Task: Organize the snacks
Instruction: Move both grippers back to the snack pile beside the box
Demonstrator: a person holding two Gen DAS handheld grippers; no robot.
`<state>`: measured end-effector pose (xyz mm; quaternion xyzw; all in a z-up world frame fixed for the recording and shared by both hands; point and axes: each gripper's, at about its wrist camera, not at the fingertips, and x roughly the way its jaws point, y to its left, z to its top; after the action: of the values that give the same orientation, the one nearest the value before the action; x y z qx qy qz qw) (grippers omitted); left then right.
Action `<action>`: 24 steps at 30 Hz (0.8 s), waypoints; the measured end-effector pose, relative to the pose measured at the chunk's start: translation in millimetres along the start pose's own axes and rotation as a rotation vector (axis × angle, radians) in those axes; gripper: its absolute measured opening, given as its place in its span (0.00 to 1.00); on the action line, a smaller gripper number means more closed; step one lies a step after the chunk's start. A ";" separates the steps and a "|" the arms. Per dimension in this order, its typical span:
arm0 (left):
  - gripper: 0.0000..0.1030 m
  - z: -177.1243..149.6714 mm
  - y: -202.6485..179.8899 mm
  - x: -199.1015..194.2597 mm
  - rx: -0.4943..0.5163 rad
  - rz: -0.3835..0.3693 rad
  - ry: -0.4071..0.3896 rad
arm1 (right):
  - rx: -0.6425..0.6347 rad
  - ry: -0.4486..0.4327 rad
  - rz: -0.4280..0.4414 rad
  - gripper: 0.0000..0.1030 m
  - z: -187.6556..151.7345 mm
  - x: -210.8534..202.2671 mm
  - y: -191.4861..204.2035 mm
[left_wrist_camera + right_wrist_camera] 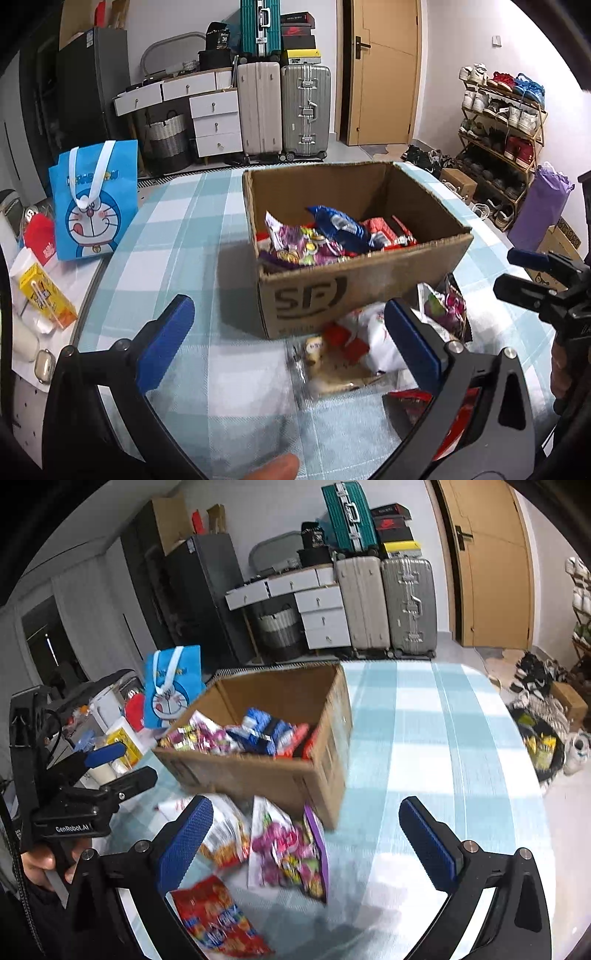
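With both the left gripper [290, 345] and right gripper [306, 840] gaping empty, the blurred, seemingly slippery snack packets [284, 849] risked sliding off the tabletop [424, 738].

red snack bag [218, 919] blurred, cut off

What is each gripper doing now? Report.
Left gripper: open, holding nothing.
Right gripper: open, holding nothing.

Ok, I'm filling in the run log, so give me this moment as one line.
left gripper: open, empty | right gripper: open, empty | cardboard box: partly filled | snack packets: loose on table before box
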<state>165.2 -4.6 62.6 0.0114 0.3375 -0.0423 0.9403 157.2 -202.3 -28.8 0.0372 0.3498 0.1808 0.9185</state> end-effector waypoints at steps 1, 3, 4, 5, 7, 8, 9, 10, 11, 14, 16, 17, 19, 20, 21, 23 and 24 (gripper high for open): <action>1.00 -3.2 -0.7 -0.2 -0.005 -0.001 0.001 | 0.005 0.009 -0.002 0.99 -3.6 0.8 -1.1; 1.00 -5.5 -2.6 1.6 -0.014 -0.006 0.007 | 0.009 0.018 -0.002 0.99 -10.6 2.8 -2.7; 1.00 -7.3 -4.3 2.1 -0.008 -0.009 0.020 | 0.006 0.027 -0.001 0.99 -12.7 5.0 -1.7; 1.00 -8.9 -6.1 2.1 -0.003 -0.012 0.024 | -0.005 0.039 -0.001 0.99 -13.7 6.8 -0.6; 1.00 -10.8 -8.4 1.7 -0.005 -0.019 0.020 | -0.017 0.039 -0.014 0.99 -16.2 8.0 0.9; 1.00 -11.4 -10.3 2.5 -0.001 -0.025 0.026 | -0.019 0.042 -0.016 0.99 -16.9 9.7 1.4; 1.00 -11.1 -10.2 3.3 0.001 -0.027 0.028 | -0.019 0.046 -0.015 0.99 -17.7 11.0 1.9; 1.00 -11.5 -11.6 3.3 0.004 -0.026 0.028 | -0.019 0.050 -0.013 0.99 -18.4 12.2 2.5; 1.00 -13.1 -12.7 3.2 0.008 -0.025 0.029 | -0.017 0.054 -0.009 0.99 -19.4 13.1 3.1; 1.00 -11.7 -13.6 2.6 0.008 -0.023 0.032 | -0.015 0.064 -0.006 0.99 -19.9 17.1 4.9; 1.00 -10.2 -12.0 2.6 -0.001 -0.025 0.032 | -0.023 0.080 -0.010 0.99 -21.1 20.3 5.8; 1.00 -10.3 -11.8 2.2 -0.002 -0.026 0.032 | -0.026 0.082 -0.014 0.99 -21.2 21.3 5.8; 1.00 -10.1 -11.3 3.1 0.000 -0.021 0.036 | -0.026 0.090 -0.012 0.99 -22.0 22.9 5.5; 1.00 -10.1 -11.4 3.2 0.001 -0.019 0.037 | -0.025 0.093 -0.013 0.99 -21.9 23.2 5.3; 1.00 -10.2 -11.7 3.3 0.001 -0.022 0.038 | -0.022 0.094 -0.016 0.99 -22.4 23.7 4.5; 1.00 -10.1 -11.5 3.6 0.003 -0.027 0.039 | -0.023 0.097 -0.019 0.99 -23.1 24.8 4.0; 1.00 -10.0 -11.2 4.0 0.004 -0.024 0.039 | -0.024 0.101 -0.023 0.99 -23.4 25.9 3.7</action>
<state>160.9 -15.5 52.4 0.0098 0.3559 -0.0541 0.9329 158.6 -191.0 -62.0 0.0130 0.3939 0.1759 0.9021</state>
